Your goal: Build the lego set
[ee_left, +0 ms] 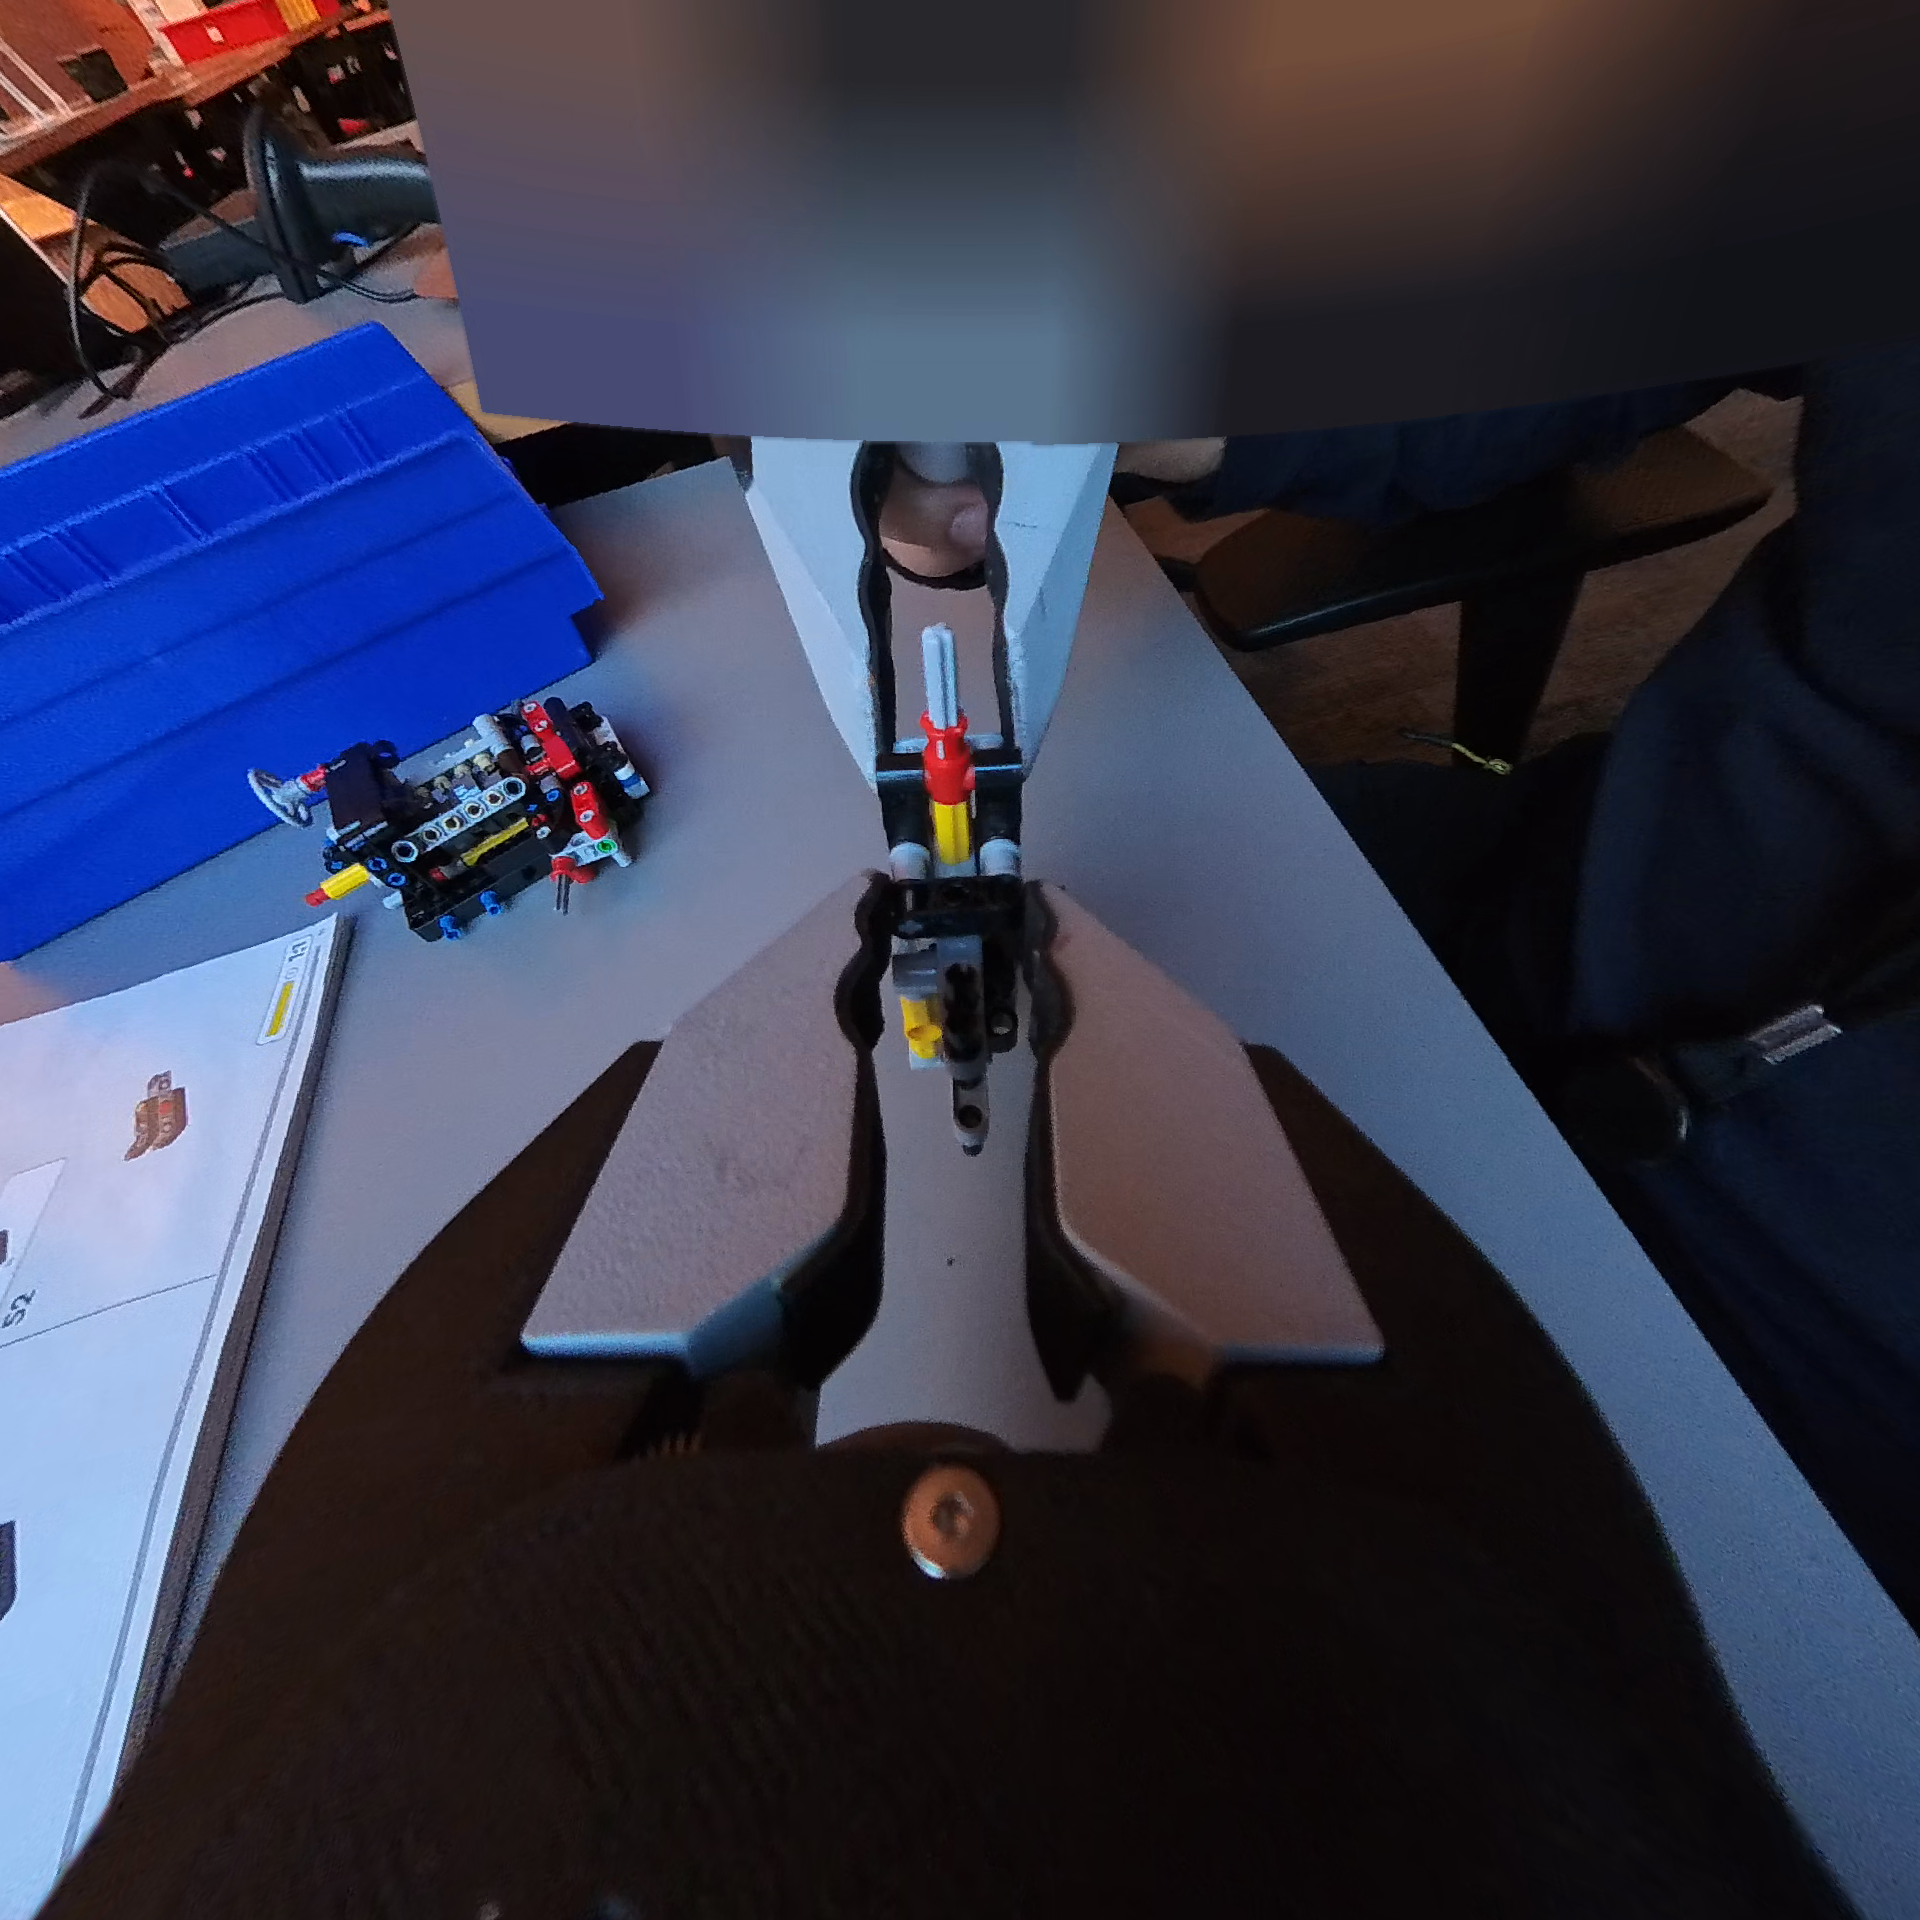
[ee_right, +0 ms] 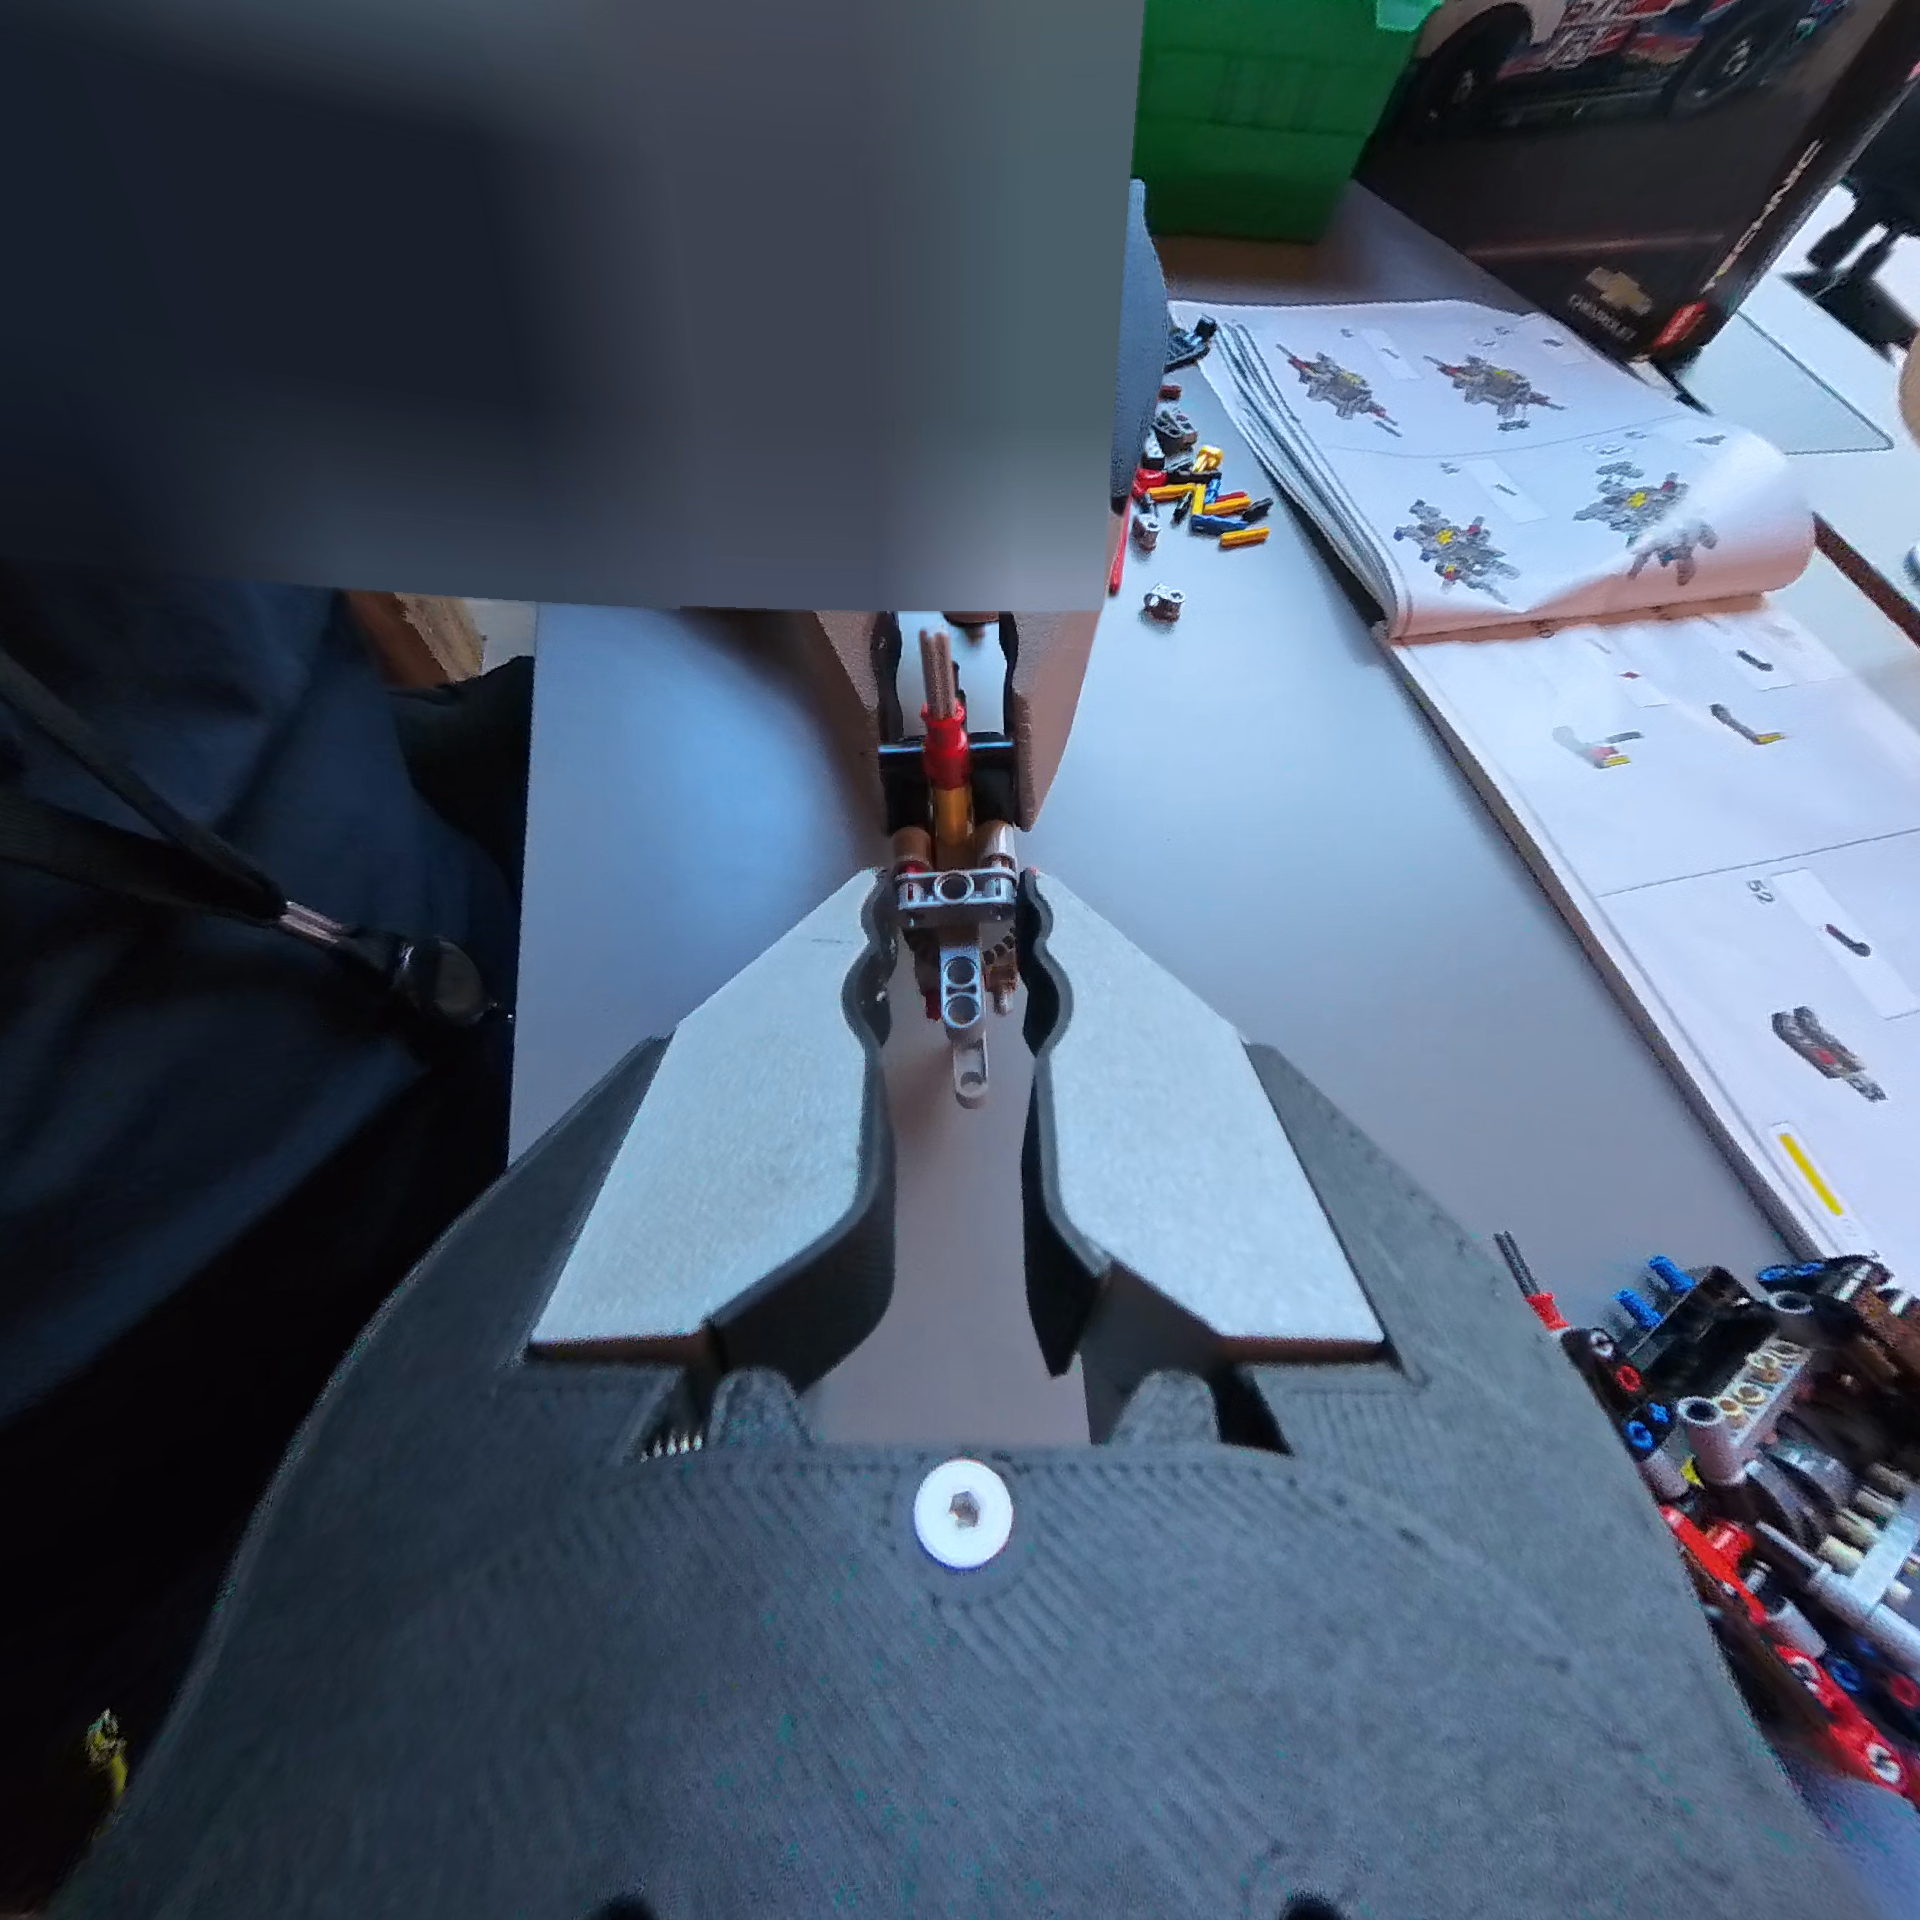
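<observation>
Clamping one small brick assembly [ee_left: 951, 914] from opposite ends, left tool [ee_left: 954, 904] and right tool [ee_right: 954, 904] hide its middle.

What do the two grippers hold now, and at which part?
Both hold one small black, grey, red and yellow toy-brick assembly above the grey table. The left gripper clamps one end, the right gripper the opposite end.

left gripper [ee_left: 954, 904]: jaws narrow, clamping | right gripper [ee_right: 951, 899]: opposed tip-to-tip, apparently clamping
</observation>
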Demonstrator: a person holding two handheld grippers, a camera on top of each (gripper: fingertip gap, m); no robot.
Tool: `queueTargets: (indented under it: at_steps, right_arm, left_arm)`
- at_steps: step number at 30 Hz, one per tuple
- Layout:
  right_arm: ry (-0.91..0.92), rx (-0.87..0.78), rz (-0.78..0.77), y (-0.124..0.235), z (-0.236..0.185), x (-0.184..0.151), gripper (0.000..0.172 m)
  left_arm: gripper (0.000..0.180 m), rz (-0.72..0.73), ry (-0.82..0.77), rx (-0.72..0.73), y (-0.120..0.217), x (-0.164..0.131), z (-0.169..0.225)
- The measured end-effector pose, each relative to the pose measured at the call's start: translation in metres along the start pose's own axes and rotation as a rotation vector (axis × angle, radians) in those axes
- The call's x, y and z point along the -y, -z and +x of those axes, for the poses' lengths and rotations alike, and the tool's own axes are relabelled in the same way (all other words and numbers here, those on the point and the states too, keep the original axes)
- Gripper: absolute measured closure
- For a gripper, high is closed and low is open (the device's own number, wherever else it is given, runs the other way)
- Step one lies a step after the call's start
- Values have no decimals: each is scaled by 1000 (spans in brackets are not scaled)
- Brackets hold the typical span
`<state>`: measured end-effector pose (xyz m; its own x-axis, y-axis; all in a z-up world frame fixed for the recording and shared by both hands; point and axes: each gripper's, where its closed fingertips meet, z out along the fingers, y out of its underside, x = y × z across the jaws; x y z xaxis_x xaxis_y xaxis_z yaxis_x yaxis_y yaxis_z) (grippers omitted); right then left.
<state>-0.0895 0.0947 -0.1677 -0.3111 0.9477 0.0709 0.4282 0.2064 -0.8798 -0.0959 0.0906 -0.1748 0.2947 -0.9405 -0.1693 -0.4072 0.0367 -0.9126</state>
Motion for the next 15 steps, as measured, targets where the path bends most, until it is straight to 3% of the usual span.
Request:
queueTargets:
  at_steps: [15]
  right_arm:
    - [11, 6, -45, -1, -2, 0, 153]
  left_arm:
    - [159, -36, 6, -5, 0, -1, 1]
